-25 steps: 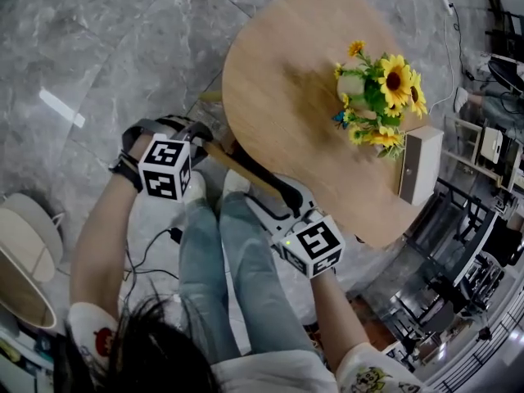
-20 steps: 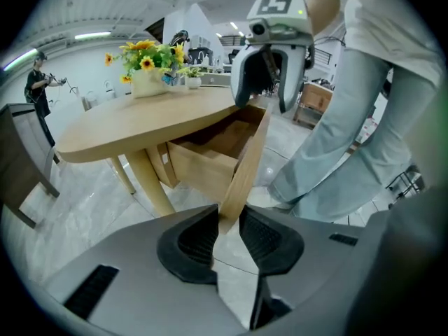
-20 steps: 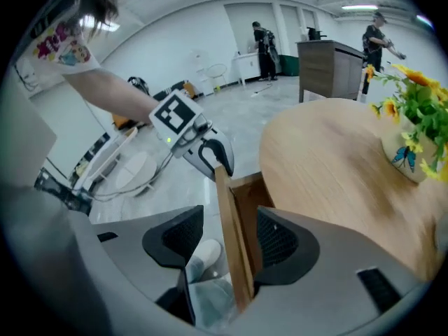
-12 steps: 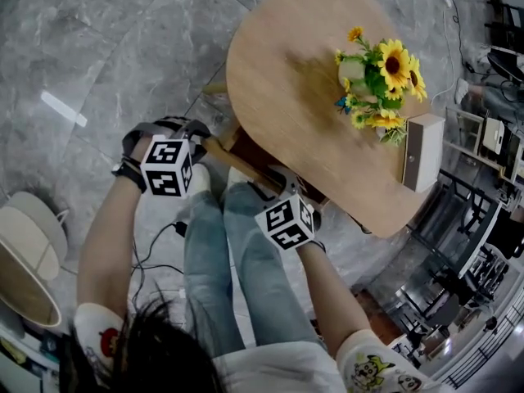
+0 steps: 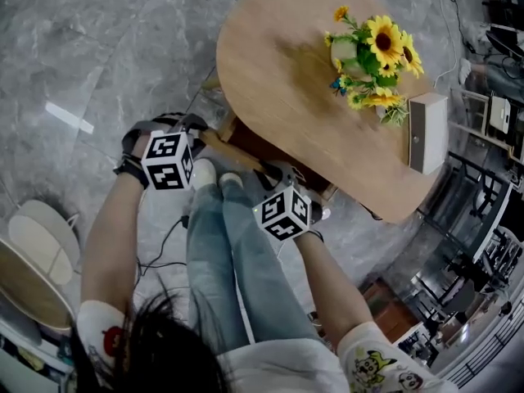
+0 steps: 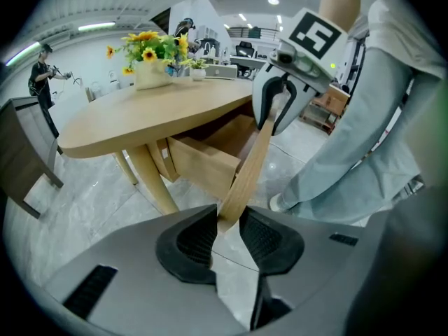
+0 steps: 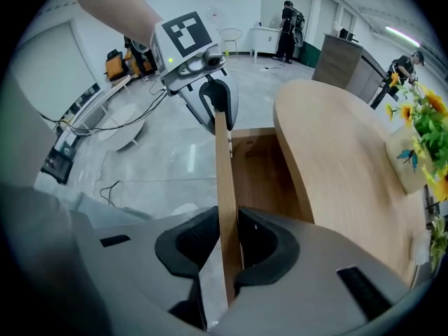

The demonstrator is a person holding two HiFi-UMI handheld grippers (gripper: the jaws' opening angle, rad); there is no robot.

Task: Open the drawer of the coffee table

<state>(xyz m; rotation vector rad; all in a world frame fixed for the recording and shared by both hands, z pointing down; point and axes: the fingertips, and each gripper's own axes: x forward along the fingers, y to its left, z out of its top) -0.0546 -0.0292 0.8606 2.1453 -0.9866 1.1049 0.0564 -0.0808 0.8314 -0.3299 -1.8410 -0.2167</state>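
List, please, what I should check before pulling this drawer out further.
1. Left tongs clamp the front: ok, at its end.
2. Right tongs clamp it: ok; they have just closed, pads on the front.
3. Drawer free of the table: ok, already partly out.
4. Room to pull: probably not ok, legs stand right before it.
5. Flowers upright: ok.

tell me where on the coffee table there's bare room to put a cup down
The tabletop is bare from its left rim across to the sunflower vase. Crowded: the right end, with the vase and a white box, and the near edge, where the left claw and the right claw, just closed, grip the drawer front.
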